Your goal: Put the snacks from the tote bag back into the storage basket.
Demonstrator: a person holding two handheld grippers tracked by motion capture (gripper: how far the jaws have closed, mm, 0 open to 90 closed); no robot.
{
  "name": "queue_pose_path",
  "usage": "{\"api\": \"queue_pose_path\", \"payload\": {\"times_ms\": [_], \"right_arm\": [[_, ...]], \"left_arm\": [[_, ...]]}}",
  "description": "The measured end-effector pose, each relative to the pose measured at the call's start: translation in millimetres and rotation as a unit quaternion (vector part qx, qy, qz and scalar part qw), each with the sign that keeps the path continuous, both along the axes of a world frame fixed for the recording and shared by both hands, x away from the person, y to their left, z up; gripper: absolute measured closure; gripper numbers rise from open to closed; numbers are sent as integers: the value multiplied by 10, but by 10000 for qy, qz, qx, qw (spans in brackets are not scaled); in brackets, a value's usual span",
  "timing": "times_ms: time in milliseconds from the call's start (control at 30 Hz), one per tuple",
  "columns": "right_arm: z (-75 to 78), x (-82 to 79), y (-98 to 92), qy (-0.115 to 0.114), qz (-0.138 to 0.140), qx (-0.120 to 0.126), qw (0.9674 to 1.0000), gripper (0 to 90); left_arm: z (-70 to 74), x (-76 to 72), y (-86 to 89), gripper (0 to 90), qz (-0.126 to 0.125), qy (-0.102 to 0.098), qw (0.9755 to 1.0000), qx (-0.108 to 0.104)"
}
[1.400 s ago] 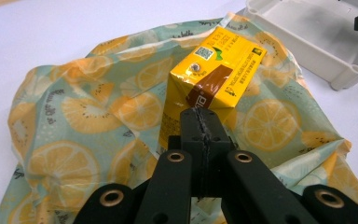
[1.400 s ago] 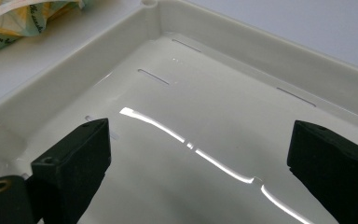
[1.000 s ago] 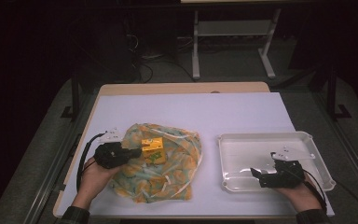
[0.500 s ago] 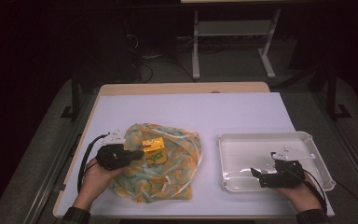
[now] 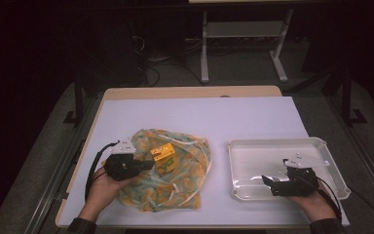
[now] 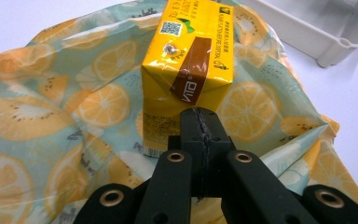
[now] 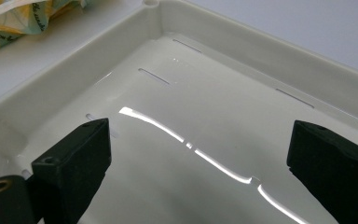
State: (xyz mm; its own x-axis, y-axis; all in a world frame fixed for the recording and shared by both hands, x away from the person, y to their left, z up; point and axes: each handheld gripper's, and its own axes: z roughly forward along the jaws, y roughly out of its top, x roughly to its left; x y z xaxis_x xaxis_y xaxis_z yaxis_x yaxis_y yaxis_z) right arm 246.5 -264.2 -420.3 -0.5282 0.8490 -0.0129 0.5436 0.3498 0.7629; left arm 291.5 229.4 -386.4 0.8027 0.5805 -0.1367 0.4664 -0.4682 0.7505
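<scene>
boxy yellow carton [image 6: 186, 70] on crinkled bag [image 6: 42, 121]

The left gripper [image 5: 146, 165] – black, two-jawed – has its jaws pressed together; the right gripper [image 5: 268, 181] – likewise black – holds its jaws wide apart.

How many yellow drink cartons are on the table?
1. The yellow drink carton lies on the fruit-print bag, just beyond the shut left gripper. The bag's folds may hide more. The white tray holds none.
</scene>
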Motion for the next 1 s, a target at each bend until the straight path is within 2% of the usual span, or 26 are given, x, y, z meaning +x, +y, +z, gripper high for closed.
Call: {"api": "queue_pose_path", "payload": {"times_ms": [567, 800, 1000], "right_arm": [[-2, 2, 2, -12, 39, -17, 10000, 58], [-3, 1, 4, 3, 58, -27, 10000, 58], [-5, -2, 6, 27, 64, -31, 10000, 58]], "left_arm": [[-14, -35, -121, 899, -133, -12, 9999, 49], [12, -48, -78, 897, -80, 1, 10000, 12], [59, -79, 18, 786, 15, -9, 10000, -25]]}}
